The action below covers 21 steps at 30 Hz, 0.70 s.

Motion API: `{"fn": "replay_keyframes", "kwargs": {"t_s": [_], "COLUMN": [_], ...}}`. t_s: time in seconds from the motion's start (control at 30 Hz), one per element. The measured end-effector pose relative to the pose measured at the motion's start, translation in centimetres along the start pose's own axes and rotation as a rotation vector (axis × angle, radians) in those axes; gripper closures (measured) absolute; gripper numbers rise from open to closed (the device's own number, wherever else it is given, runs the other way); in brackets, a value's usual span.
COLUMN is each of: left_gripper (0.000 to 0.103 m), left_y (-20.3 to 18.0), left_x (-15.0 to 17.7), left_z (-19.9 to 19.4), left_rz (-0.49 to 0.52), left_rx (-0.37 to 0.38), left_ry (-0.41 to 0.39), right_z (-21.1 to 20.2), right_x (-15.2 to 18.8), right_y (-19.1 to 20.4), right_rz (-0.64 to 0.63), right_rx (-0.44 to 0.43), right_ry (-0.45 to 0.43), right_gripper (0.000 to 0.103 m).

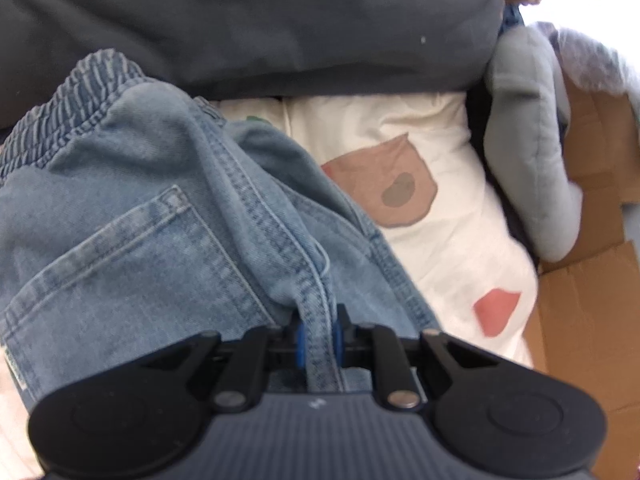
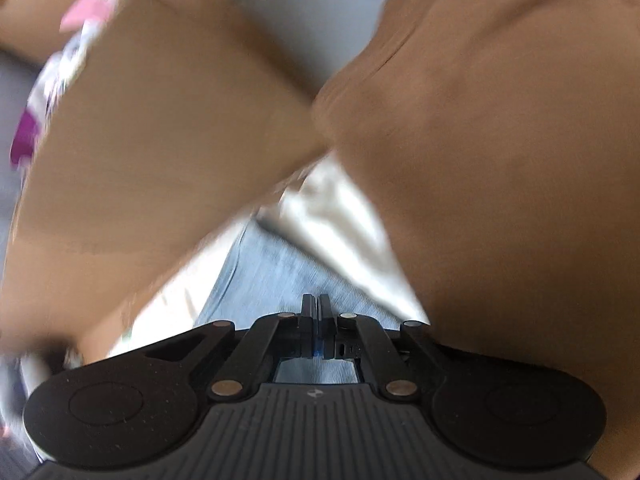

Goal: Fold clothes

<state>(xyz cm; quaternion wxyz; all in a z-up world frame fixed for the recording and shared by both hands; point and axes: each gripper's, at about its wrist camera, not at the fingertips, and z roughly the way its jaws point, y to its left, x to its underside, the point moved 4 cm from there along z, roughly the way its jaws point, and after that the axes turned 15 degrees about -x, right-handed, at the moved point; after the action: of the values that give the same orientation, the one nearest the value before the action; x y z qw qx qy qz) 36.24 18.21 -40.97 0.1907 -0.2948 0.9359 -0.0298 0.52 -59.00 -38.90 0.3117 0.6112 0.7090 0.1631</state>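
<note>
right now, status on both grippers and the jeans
Left gripper shut on jeans seam. Right gripper shut, grip unclear. Cardboard flaps close ahead.

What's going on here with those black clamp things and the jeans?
Someone is folding clothes using a hand-held gripper in each hand. The left hand-held gripper is pinched on a thick seam of a pair of light blue jeans, which lie bunched over a white quilt beside a cardboard box. The right hand-held gripper is fully closed over denim; that view is too blurred to tell whether it grips any fabric.
</note>
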Motion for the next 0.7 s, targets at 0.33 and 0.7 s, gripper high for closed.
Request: {"fn": "replay_keyframes", "kwargs": {"t_s": [0.33,0.7], "left_gripper": [0.088,0.088], "left_y": [0.0,0.0], "left_x": [0.0,0.1], "left_z": [0.7,1.0], "left_rz": [0.053,0.076], "left_rx": [-0.004,-0.007], "left_ry": [0.007,0.007], "right_z": [2.0,5.9], "right_x": [2.0,3.3], "right_y": [1.9,3.7], "right_rz": [-0.388,-0.816], "right_rx": [-0.042,0.024], "right_ry": [0.121,0.231], "right_gripper": [0.057,0.057]}}
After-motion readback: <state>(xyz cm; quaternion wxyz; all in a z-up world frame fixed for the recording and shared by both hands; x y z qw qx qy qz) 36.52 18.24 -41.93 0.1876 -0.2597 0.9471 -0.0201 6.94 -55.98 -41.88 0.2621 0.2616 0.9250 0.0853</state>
